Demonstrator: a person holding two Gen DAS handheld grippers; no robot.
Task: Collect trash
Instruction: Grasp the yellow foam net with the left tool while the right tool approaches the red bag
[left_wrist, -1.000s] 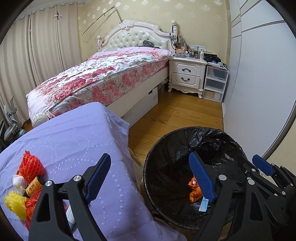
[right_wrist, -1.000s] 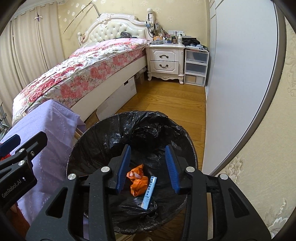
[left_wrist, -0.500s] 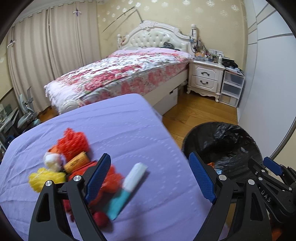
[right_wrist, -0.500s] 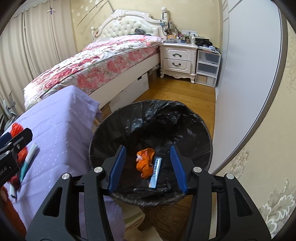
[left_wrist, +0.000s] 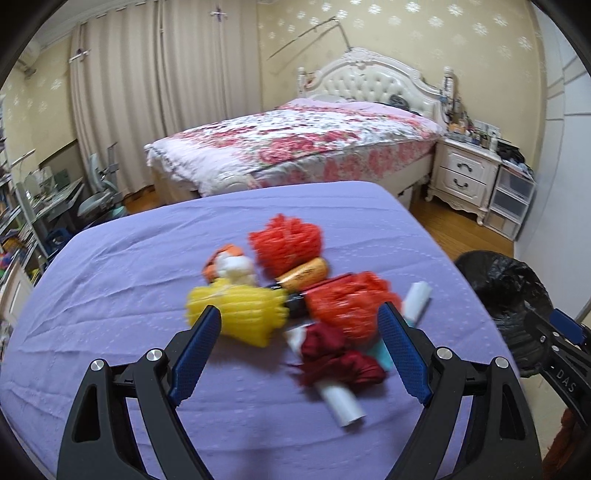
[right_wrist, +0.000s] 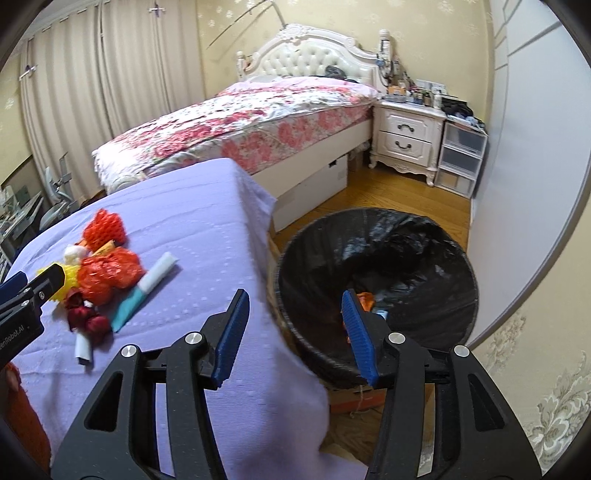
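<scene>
Only right wrist view shows bin (right_wrist: 376, 236) contents, blurry.

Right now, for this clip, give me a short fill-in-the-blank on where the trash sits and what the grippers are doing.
1. The pile of trash lies on a ____ cloth.
2. The bin is lined with a ____ bag.
3. The left gripper is open and holds ____.
4. The yellow foam net lies on the ____, not in the bin.

Missing words: purple; black; nothing; cloth
</scene>
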